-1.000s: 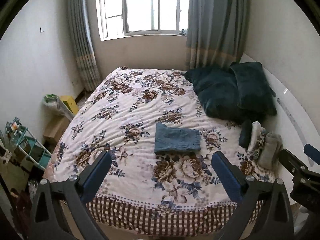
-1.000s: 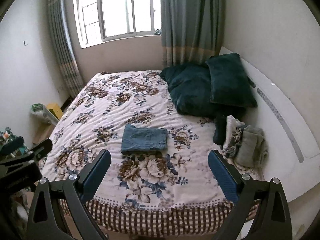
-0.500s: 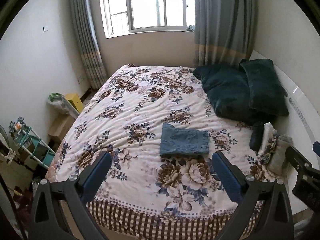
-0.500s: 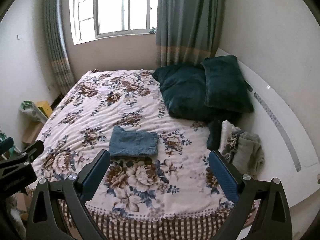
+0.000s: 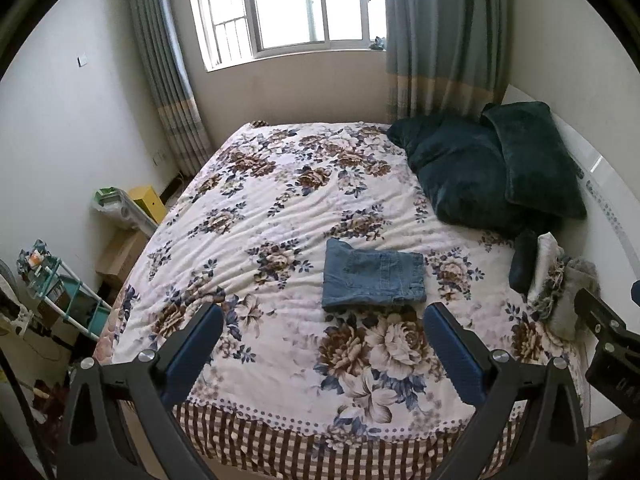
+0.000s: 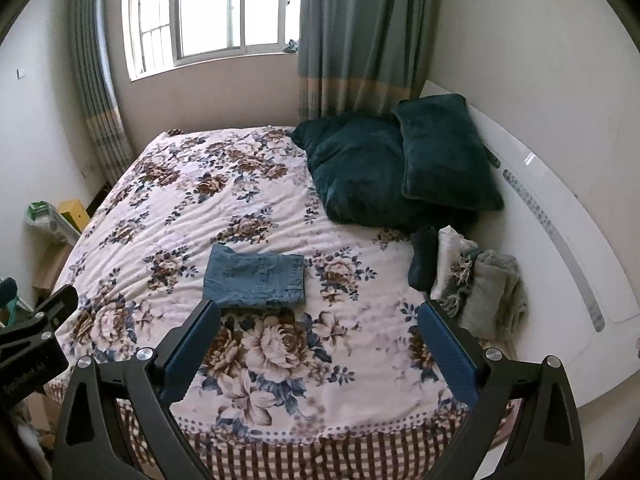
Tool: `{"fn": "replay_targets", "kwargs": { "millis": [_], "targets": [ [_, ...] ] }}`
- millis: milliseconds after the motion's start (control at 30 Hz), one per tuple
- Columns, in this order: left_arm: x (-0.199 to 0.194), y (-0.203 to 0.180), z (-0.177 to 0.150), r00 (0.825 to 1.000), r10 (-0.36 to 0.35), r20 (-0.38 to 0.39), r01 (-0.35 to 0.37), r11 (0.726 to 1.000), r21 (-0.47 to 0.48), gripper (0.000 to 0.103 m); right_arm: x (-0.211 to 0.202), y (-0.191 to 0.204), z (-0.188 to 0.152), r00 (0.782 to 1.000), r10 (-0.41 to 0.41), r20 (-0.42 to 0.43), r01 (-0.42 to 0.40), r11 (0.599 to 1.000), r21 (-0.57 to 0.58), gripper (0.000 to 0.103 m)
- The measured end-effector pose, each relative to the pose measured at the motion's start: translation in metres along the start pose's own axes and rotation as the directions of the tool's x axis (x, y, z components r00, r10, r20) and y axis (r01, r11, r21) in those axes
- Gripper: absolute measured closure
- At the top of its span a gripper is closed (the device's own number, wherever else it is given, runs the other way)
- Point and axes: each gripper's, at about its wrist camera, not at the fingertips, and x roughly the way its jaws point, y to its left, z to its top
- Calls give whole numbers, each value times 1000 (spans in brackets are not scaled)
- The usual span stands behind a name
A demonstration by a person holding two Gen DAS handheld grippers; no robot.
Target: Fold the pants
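Observation:
Blue denim pants (image 5: 373, 273) lie folded into a flat rectangle on the floral bedspread (image 5: 280, 208), near the middle of the bed; they also show in the right wrist view (image 6: 255, 276). My left gripper (image 5: 322, 320) is open and empty, held above the near edge of the bed, well short of the pants. My right gripper (image 6: 319, 318) is open and empty too, just off the near edge of the pants. Each gripper's body shows at the edge of the other's view.
Two dark green pillows (image 5: 492, 176) lean on the white headboard (image 6: 560, 240) at the right. A stack of folded clothes (image 6: 468, 280) stands on the bed's right side. A shelf rack (image 5: 60, 292) and boxes (image 5: 120, 252) stand on the floor at left.
Both grippers have shifted and risen slightly, so the bed sits a little differently in view. The folded pants have not moved. Both grippers stay open.

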Motion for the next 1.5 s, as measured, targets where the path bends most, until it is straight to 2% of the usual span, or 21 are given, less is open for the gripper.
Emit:
{"fn": "replay_targets", "kwargs": {
  "millis": [500, 1500],
  "targets": [
    [2, -2, 4, 1000, -7, 12, 8, 1000, -11, 0, 5, 2, 3, 1000, -2, 13, 2, 1000, -10, 2],
    [-2, 0, 12, 1000, -1, 25, 2, 1000, -26, 0, 2, 21, 8, 997, 67, 31, -66, 997, -29, 2]
  ]
}}
